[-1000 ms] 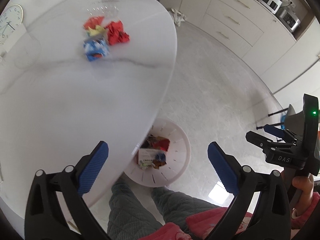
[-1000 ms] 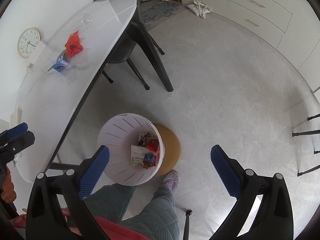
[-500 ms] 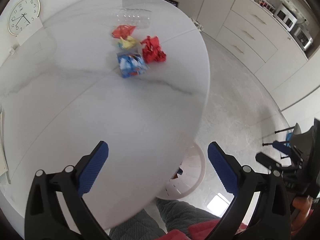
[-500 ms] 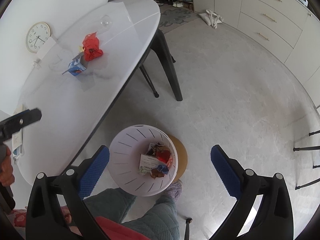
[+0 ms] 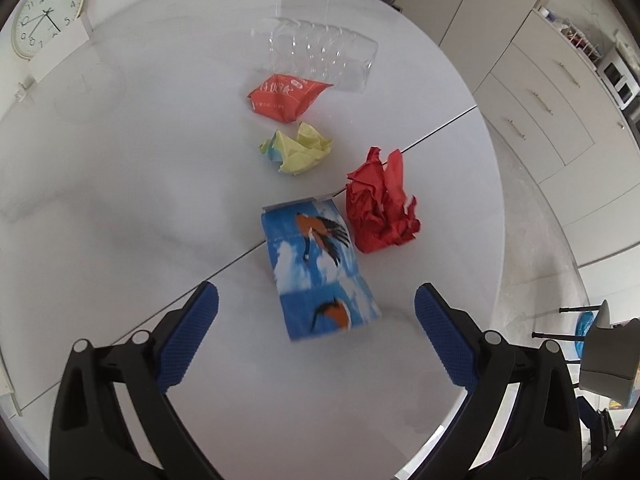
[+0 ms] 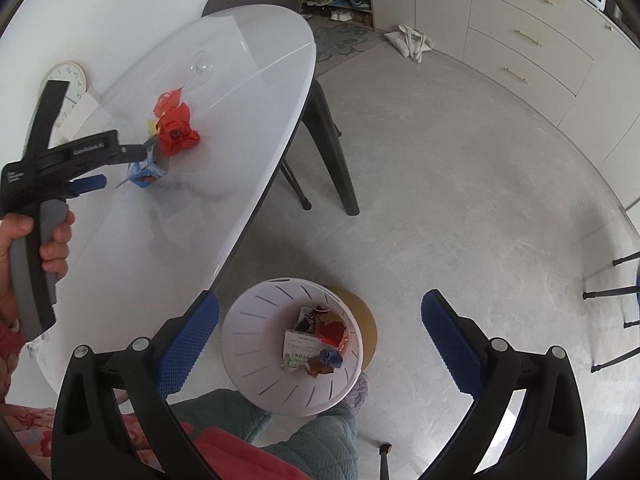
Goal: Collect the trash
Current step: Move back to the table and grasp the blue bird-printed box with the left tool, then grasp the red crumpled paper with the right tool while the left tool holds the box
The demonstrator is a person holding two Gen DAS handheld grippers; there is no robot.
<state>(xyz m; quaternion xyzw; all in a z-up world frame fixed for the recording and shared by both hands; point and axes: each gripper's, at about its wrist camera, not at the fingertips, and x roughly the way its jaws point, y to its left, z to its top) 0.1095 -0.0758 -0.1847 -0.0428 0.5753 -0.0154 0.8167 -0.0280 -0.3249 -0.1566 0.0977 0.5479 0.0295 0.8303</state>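
A: Left wrist view: left gripper [image 5: 316, 320] jaws spread, empty, blue carton [image 5: 318, 270] just ahead between them on the worktop [image 5: 120, 200]; three more scraps beyond.

B: Right gripper [image 6: 320, 340] jaws released too, above the bin [image 6: 256, 344], partly filled. Only this view shows it.

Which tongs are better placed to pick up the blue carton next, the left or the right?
Left. The left tongs are open over the table, facing the blue carton. The right tongs hang over the bin.
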